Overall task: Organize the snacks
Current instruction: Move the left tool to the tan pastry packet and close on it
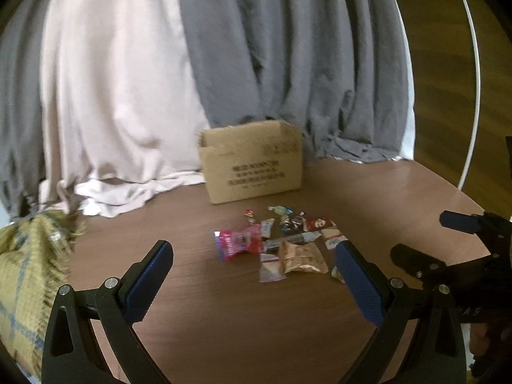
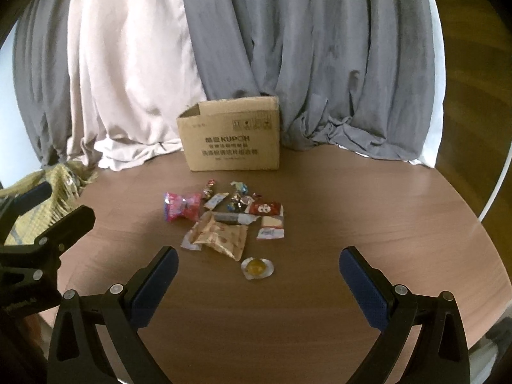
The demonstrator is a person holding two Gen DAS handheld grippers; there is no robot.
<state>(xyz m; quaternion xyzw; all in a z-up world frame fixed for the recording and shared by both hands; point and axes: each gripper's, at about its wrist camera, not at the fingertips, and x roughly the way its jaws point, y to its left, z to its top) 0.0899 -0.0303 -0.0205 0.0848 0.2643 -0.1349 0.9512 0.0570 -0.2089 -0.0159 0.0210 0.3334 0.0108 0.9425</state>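
Snacks (image 2: 230, 220) mid-surface look light, crinkly, slippery; pinch each wrapper's crimped edge. Both grippers' fingers (image 1: 153, 265) (image 2: 361, 275) gape, empty.

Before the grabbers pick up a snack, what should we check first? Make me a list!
1. Left gripper open and empty: ok.
2. Right gripper open and empty: ok.
3. Box top open, ready for snacks: ok. Whether anything is inside: cannot tell.
4. Snacks within reach on the table: ok, the pile lies between grippers and box.
5. One easy snack alone: ok, the yellow candy lies apart from the pile, nearest the right gripper.
6. Other snacks separated: not ok, the tan packet overlaps its neighbours.
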